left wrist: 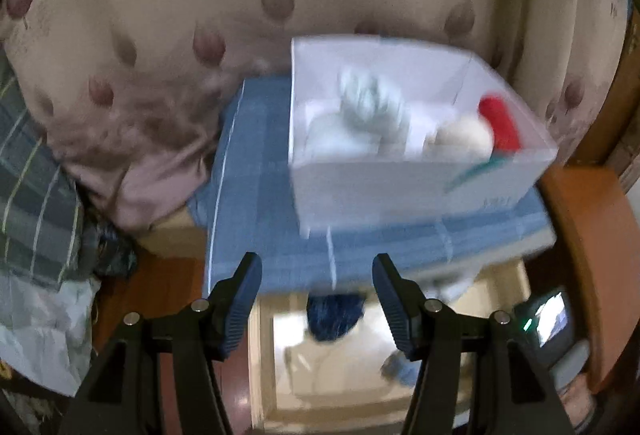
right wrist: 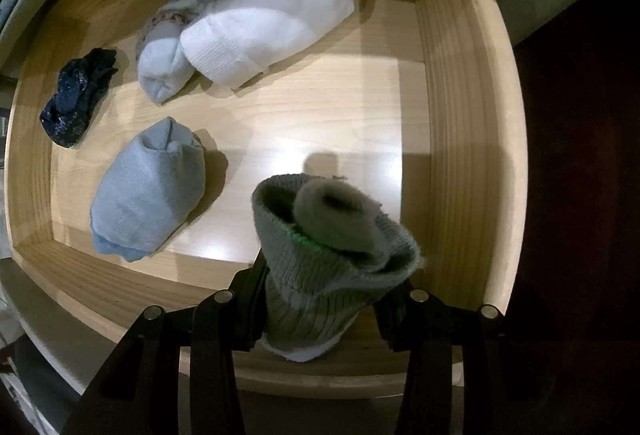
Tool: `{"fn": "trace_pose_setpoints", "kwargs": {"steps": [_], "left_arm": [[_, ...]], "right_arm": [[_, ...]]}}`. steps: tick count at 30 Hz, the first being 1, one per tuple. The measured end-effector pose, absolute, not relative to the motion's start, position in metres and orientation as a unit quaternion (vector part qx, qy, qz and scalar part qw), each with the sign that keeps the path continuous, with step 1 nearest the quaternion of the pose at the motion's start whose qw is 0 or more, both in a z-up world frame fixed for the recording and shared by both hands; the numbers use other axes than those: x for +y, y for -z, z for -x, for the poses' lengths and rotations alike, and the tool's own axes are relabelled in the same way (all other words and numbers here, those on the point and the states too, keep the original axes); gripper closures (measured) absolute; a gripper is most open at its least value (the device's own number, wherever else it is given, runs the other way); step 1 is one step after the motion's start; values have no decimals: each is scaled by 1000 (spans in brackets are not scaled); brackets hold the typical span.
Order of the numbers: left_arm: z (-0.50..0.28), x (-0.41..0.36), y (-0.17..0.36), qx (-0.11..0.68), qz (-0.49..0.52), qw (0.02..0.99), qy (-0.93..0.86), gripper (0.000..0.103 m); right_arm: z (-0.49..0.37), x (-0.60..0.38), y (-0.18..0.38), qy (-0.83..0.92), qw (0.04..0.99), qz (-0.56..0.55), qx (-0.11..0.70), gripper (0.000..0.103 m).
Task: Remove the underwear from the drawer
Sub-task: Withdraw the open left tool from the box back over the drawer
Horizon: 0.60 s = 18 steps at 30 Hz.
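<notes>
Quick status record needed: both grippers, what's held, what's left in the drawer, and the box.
left gripper: open, empty
right gripper: shut on grey-green sock bundle, over the drawer
drawer: wooden, open
left in drawer: white sock, pale grey bundle, light blue bundle, navy bundle
white box: on blue cloth, already holds pale and red items; view blurred

Empty left tongs (left wrist: 317,299) gape before a white box (left wrist: 400,191).
</notes>
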<state>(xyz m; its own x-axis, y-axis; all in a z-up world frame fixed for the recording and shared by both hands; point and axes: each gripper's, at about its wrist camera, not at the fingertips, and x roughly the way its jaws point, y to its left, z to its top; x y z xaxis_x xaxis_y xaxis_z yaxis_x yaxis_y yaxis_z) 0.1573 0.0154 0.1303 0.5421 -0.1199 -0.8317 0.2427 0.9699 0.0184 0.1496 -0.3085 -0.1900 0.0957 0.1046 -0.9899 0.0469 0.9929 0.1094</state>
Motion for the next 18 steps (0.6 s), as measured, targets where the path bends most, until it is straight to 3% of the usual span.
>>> {"fn": "trace_pose_setpoints", "kwargs": {"steps": [9,18], "left_arm": [[-122,29,-37,535,-35,841,68,44],[-109,24,4,554,-25,831,45,44]], "right_arm": [[-150,-305,192,-18,736,-51,675,61],[-150,-304,192,-18,737,-51,674,61]]}}
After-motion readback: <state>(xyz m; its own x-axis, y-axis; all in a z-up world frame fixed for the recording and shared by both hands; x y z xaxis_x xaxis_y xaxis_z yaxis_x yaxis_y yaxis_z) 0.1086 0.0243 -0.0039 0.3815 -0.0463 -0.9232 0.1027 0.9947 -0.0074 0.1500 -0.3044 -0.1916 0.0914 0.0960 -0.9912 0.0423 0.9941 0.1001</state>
